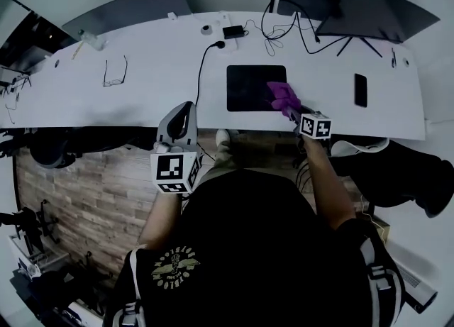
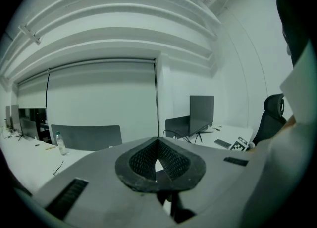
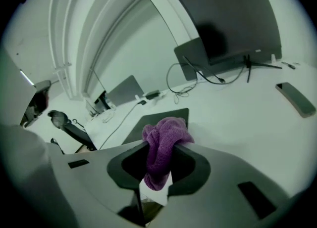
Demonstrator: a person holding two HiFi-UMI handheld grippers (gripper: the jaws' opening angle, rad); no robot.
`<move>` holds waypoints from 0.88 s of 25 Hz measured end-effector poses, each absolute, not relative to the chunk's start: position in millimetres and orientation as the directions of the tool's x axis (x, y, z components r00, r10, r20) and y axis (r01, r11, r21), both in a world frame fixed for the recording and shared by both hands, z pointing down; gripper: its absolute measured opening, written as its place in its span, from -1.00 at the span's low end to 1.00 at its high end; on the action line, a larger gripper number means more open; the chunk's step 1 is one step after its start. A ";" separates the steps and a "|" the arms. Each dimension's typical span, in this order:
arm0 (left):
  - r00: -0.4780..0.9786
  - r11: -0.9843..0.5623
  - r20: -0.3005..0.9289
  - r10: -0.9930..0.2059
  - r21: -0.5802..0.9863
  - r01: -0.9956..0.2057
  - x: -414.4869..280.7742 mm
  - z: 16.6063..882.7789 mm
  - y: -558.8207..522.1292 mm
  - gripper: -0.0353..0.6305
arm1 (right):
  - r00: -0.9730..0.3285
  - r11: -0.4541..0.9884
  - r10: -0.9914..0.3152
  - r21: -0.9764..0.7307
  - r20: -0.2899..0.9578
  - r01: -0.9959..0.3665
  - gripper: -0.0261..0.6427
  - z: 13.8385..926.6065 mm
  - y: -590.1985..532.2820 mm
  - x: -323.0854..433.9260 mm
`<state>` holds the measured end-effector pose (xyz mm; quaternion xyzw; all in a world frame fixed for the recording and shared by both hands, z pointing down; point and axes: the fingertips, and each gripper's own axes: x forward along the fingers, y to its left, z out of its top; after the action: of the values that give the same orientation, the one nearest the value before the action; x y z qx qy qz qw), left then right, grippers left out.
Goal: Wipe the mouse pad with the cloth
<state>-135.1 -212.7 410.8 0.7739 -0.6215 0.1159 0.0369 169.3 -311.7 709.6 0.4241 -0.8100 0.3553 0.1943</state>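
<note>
**Desk:** Report the state of both tongs.

**Operator:** My right tongs (image 3: 159, 149) are clenched on the purple cloth (image 3: 166, 132). The fabric is pinched between the two jaws, a bunch of it bulges out ahead of the tips, and a tail hangs down behind them. My left tongs (image 2: 158, 152) are closed with the jaw tips meeting, and I see nothing between them.

**Desk:** Where is the cloth in relation to the pad?

**Operator:** From the head view, the cloth (image 1: 282, 95) sits just ahead of the right tongs (image 1: 291, 111), over the right edge of the black mouse pad (image 1: 248, 88). From the right gripper view, the mouse pad (image 3: 163, 114) runs ahead and to the left of the jaws. I cannot tell whether the cloth is pressing on it.

**Desk:** And the left side?

**Operator:** The left tongs (image 1: 184, 109) are held off the near edge of the white desk (image 1: 142, 88), well apart from the pad, which lies ahead and to their right.

**Desk:** Anything else noted?

**Operator:** A dark phone (image 1: 360, 90) lies flat on the desk to the right of the right tongs. A pair of glasses (image 1: 115, 71) lies ahead and left of the left tongs.
</note>
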 end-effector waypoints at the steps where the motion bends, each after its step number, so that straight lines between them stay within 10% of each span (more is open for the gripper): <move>1: 0.203 -0.224 0.212 -0.956 -0.077 -0.972 -133.1 406.8 -213.7 -0.89 | -0.594 0.430 -0.554 -0.411 0.583 -0.804 -0.67 687.0 -306.9 163.5; 14: 0.184 -0.188 0.045 -0.982 -0.098 -0.977 -110.0 327.0 -185.7 -0.89 | -0.697 0.666 -0.713 -0.237 0.076 -0.707 -0.69 388.0 -223.6 183.2; 22: 0.180 -0.186 0.055 -0.982 -0.144 -0.972 -112.2 298.2 -155.4 -0.89 | -0.654 0.647 -0.756 -0.113 0.036 -0.754 -0.69 329.4 -197.5 194.0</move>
<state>-112.2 -155.4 298.2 0.7671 -0.6369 0.0673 -0.0378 194.0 -197.5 329.4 0.4159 -0.9075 0.0590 -0.0071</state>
